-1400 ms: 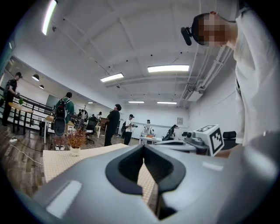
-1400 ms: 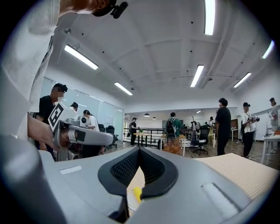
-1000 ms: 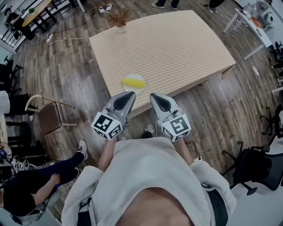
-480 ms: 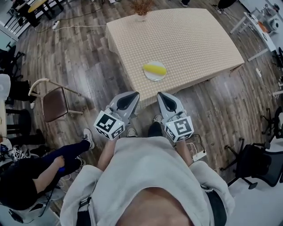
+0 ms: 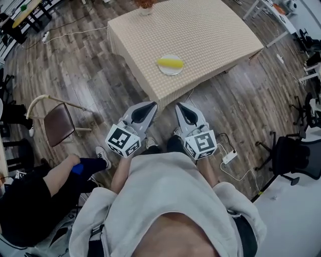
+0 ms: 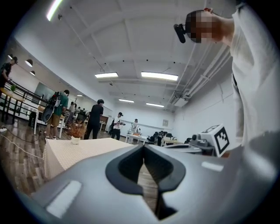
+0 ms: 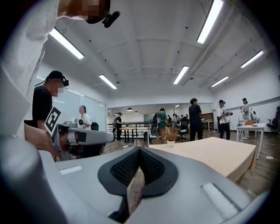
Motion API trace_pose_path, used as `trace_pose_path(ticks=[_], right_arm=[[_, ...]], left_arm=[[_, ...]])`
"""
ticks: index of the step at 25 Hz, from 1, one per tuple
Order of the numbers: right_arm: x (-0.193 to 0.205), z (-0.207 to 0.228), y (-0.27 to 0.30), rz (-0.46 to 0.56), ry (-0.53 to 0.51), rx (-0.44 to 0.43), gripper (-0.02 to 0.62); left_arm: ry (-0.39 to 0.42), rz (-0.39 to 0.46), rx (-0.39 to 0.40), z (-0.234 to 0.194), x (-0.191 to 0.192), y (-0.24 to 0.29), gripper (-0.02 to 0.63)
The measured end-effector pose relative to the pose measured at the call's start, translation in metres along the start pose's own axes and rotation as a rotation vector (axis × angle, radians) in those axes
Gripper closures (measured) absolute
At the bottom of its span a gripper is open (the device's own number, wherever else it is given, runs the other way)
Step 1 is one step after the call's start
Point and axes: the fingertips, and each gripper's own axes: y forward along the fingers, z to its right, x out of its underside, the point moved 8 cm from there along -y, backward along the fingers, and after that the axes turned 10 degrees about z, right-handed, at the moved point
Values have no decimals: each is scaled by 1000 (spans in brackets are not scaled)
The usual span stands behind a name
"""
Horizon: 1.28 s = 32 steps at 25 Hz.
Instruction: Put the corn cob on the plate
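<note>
The yellow corn cob (image 5: 170,63) lies on a small white plate (image 5: 171,70) near the front edge of the checkered beige table (image 5: 200,30). Both grippers are held close to my body over the wooden floor, well short of the table. My left gripper (image 5: 150,105) is shut and holds nothing; its jaws meet at the tip in the left gripper view (image 6: 143,146). Beside it, my right gripper (image 5: 179,106) is likewise shut and holds nothing (image 7: 139,149). Neither gripper view shows the corn or the plate, only the table (image 6: 83,151) (image 7: 218,153).
A brown chair (image 5: 59,123) stands to the left and a seated person (image 5: 30,201) is at the lower left. A power strip with cable (image 5: 228,157) lies on the floor at the right, near a black office chair (image 5: 293,160). A potted plant (image 5: 145,4) sits at the table's far edge.
I have backed away from the table: the table, plate and corn have slid up and away in the head view. Both grippers stayed shut, side by side near my body.
</note>
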Motion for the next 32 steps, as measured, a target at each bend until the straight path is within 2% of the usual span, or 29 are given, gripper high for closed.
trace_pose_path(ticks=[8, 19, 32], right_arm=[[-5, 8, -33, 15, -27, 34, 598], [-5, 22, -95, 24, -31, -24, 598], [-9, 20, -131, 53, -38, -50, 598]], left_arm=[[11, 13, 34, 33, 5, 7, 598], [12, 3, -22, 110, 21, 8, 598], [31, 22, -13, 162, 27, 7, 598]])
